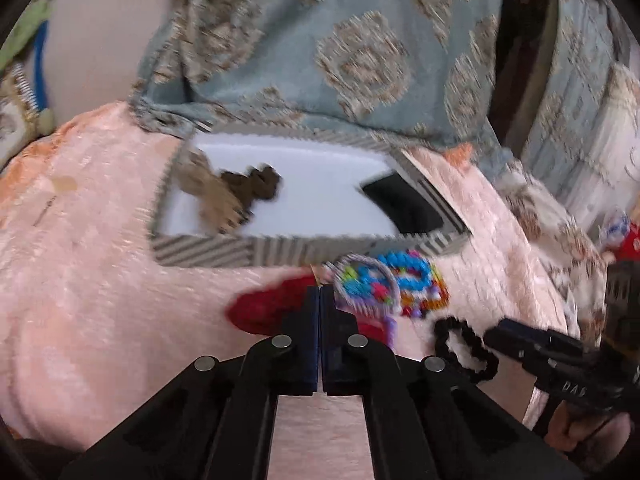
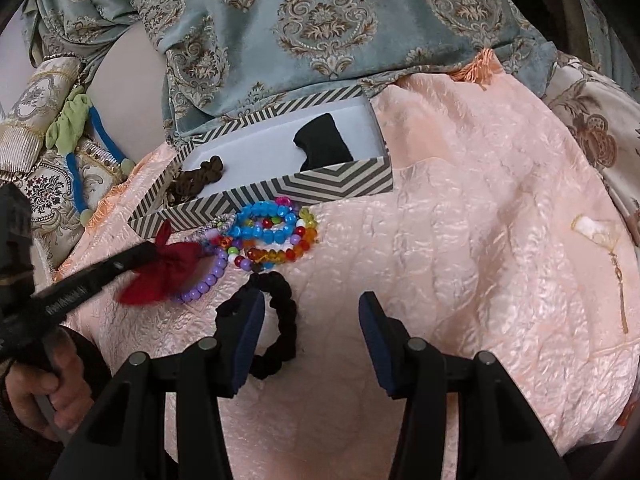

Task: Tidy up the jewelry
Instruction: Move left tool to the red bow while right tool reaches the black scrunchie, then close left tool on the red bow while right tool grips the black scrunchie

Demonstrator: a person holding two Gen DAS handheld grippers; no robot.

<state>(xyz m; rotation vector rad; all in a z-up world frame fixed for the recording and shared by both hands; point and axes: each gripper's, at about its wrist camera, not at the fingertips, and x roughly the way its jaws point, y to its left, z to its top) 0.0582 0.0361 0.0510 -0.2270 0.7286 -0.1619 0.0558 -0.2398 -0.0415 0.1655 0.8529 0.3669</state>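
Note:
A zigzag-patterned box (image 2: pixel 336 184) lies open on the pink cloth, with brown hair ties (image 2: pixel 200 178) and a black item (image 2: pixel 324 146) inside; it also shows in the left wrist view (image 1: pixel 208 248). In front of it lies a pile of coloured bead bracelets (image 2: pixel 272 232), a red cloth bow (image 2: pixel 164 272) and a black scrunchie (image 2: pixel 280 312). My left gripper (image 1: pixel 320 292) is shut on the red bow (image 1: pixel 264 308). My right gripper (image 2: pixel 312 312) is open and empty, its left finger over the black scrunchie (image 1: pixel 464 348).
A blue-grey patterned curtain (image 2: pixel 320 28) hangs behind the box. A green and blue corded item (image 2: pixel 76 128) lies at the left. A gold necklace (image 2: pixel 616 272) lies on the pink cloth (image 2: pixel 460 240) at the right.

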